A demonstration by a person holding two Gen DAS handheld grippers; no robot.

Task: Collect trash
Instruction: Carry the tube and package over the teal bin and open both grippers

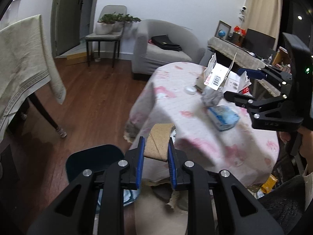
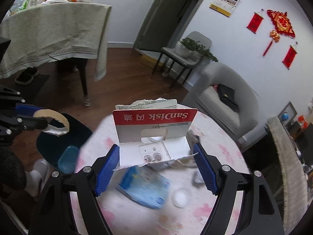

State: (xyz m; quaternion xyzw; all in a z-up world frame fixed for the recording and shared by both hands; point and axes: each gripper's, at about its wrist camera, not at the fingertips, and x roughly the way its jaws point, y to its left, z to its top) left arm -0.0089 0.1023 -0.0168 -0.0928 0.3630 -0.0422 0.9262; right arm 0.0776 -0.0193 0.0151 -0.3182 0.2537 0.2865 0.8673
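Note:
My left gripper (image 1: 156, 140) is shut on a brown cardboard tape core (image 1: 159, 135), held just off the near edge of the round table (image 1: 195, 146). The right wrist view shows that gripper (image 2: 42, 115) at far left, the core (image 2: 58, 117) sticking out of it. My right gripper (image 2: 156, 146) grips a torn white-and-red card box (image 2: 154, 125) across its width, lifted above the table. From the left wrist view, the same gripper (image 1: 232, 82) and box (image 1: 215, 76) appear at right. A blue tissue pack (image 2: 144, 186), a small white lid (image 2: 181, 197) and crumpled grey plastic (image 1: 211, 96) lie on the pink cloth.
A dark blue rounded object (image 1: 93, 160) sits on the wood floor beside the table. A cloth-covered table (image 2: 49, 35) stands to the left. A grey armchair (image 1: 162, 51) and a chair with plant pots (image 1: 107, 29) are at the back. A person's sleeve (image 1: 283, 205) is at lower right.

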